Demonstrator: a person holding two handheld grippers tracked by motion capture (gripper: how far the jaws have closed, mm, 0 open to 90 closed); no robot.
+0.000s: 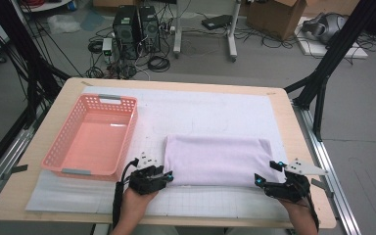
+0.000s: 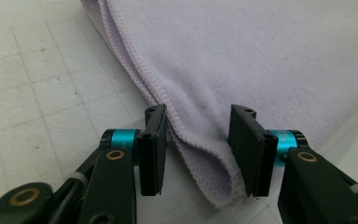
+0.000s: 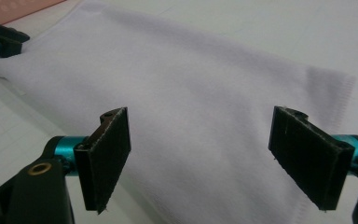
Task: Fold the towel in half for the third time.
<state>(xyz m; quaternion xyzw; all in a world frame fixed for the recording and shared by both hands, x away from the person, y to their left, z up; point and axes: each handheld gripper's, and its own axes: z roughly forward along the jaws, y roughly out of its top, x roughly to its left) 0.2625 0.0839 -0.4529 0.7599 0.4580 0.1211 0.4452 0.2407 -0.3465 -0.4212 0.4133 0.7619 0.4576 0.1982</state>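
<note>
The folded towel [image 1: 217, 159] is pale lilac, with a fine stitched hem along its layered edges. It lies on a white mat [image 1: 210, 110] printed with a faint grey grid. The basket [image 1: 94, 137] is salmon pink with perforated walls and grey handle strips. The desk [image 1: 54, 115] is light wood. Both the left gripper [image 2: 198, 149] and the right gripper [image 3: 214, 161] are black with turquoise collars and brass rivets.
</note>
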